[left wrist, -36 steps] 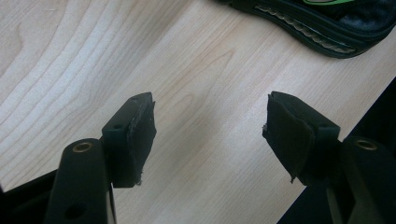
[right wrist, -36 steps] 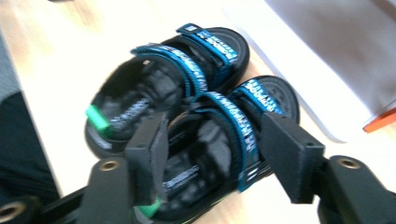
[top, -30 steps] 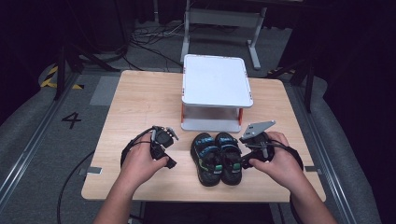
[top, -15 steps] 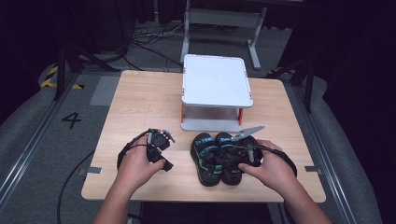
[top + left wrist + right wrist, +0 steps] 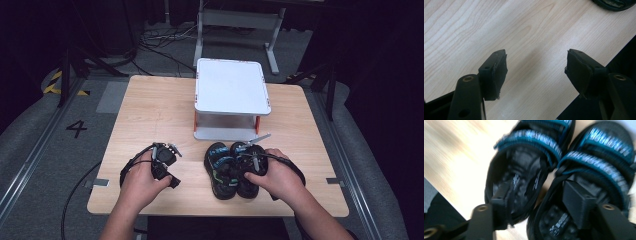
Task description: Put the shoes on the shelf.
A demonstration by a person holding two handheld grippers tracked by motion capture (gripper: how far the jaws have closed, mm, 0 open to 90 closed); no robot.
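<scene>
Looking down in the high view, a wooden table (image 5: pixel 150 115) carries a white two-tier stand (image 5: pixel 231 97) at its far middle and a pair of black sandals (image 5: pixel 232 169) with blue straps near the front edge, just in front of the stand. The left hand (image 5: pixel 142 181) holds the left gripper (image 5: pixel 165 159) over bare wood, well to the left of the sandals. The right hand (image 5: pixel 277 175) holds the right gripper (image 5: pixel 250 161) at the right sandal, its grey plate pointing toward the stand. A cable (image 5: pixel 75 200) trails off the table's left front edge to the floor, where a "4" (image 5: pixel 76 128) is marked.

In the left gripper view, the left gripper (image 5: pixel 535 66) points down at bare wood near the table's edge. Its jaws stand released, wide apart, with nothing between them. A dark sandal edge (image 5: pixel 614 3) shows at the top right corner.

In the right gripper view, which is blurred, the right gripper (image 5: pixel 541 195) hangs directly over the two sandals (image 5: pixel 564 170), which lie side by side and touching. Its jaws are spread apart, one over the footbed of each sandal, with the adjoining inner sides of the pair between them. Whether the jaws touch the sandals cannot be told. Blue straps (image 5: pixel 534 138) cross both sandals beyond the jaws.
</scene>
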